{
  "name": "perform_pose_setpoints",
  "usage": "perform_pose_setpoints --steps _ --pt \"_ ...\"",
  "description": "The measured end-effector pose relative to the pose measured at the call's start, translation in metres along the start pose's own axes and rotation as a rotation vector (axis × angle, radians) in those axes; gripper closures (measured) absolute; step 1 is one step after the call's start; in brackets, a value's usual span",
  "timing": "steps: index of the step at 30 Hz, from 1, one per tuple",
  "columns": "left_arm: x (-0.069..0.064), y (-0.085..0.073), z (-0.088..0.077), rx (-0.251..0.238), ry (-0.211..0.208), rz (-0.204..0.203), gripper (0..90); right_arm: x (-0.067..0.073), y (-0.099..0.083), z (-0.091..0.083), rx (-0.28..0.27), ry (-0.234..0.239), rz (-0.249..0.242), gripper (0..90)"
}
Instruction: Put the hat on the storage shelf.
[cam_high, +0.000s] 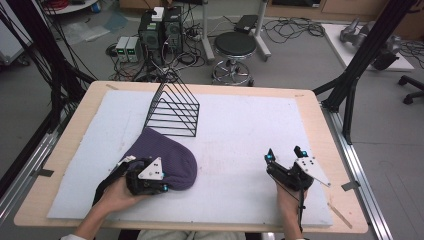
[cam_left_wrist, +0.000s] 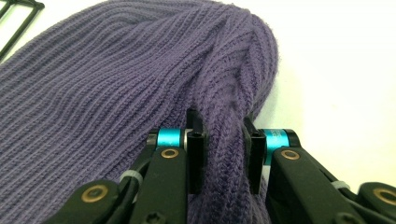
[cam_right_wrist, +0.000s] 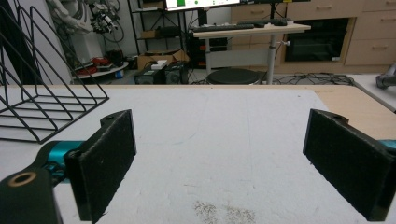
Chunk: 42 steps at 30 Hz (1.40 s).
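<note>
Purple beanie (cam_left_wrist: 116, 93) pinched, left claw (cam_left_wrist: 223, 154) low

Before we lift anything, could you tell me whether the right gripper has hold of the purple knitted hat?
No, the right gripper stands open over the bare white mat, with nothing between its pads.

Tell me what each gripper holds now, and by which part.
Left gripper pinches a fold at the purple knitted hat's edge. Right gripper holds nothing.
</note>
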<state>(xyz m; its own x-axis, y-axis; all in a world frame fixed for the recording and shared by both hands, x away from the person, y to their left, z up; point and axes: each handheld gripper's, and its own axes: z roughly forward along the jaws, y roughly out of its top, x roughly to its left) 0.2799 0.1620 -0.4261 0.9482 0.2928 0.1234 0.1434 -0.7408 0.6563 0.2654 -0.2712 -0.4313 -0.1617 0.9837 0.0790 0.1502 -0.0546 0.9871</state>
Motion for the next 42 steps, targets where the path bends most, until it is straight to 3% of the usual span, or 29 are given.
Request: perform_pose_setpoints --steps 8,12,17,18,21,30,32,33,38,42 --pt "-0.001 0.002 -0.002 -0.011 0.04 0.004 77.3 0.0 0.0 0.0 0.0 0.002 0.004 8.7" --pt "0.0 0.002 -0.008 -0.051 0.088 -0.006 77.3 0.0 0.0 -0.001 0.001 0.001 0.007 8.7" --pt "0.003 0.001 -0.019 -0.123 0.195 -0.005 77.2 -0.001 0.0 -0.001 -0.003 0.003 0.008 8.7" --pt "0.003 0.0 -0.022 -0.15 0.247 -0.016 77.2 -0.001 0.0 -0.001 -0.008 -0.001 0.006 8.7" --pt "0.005 0.0 -0.025 -0.162 0.272 -0.037 77.1 0.0 0.0 -0.001 -0.008 0.0 0.005 8.7" --pt "0.009 -0.006 -0.037 -0.226 0.42 -0.084 77.1 -0.001 0.0 -0.001 -0.007 0.003 0.008 8.7" --pt "0.009 -0.007 -0.041 -0.247 0.462 -0.087 77.1 -0.001 0.0 -0.001 -0.008 0.001 0.008 8.7" --pt "0.008 -0.006 -0.046 -0.269 0.512 -0.092 77.0 -0.001 0.0 -0.001 -0.008 0.002 0.007 8.7" --pt "0.006 -0.007 -0.055 -0.327 0.573 -0.081 76.9 0.0 0.0 -0.001 -0.008 0.0 0.002 8.7" --pt "0.006 -0.006 -0.062 -0.347 0.62 -0.073 76.9 0.0 0.0 -0.001 -0.009 0.002 0.001 8.7"
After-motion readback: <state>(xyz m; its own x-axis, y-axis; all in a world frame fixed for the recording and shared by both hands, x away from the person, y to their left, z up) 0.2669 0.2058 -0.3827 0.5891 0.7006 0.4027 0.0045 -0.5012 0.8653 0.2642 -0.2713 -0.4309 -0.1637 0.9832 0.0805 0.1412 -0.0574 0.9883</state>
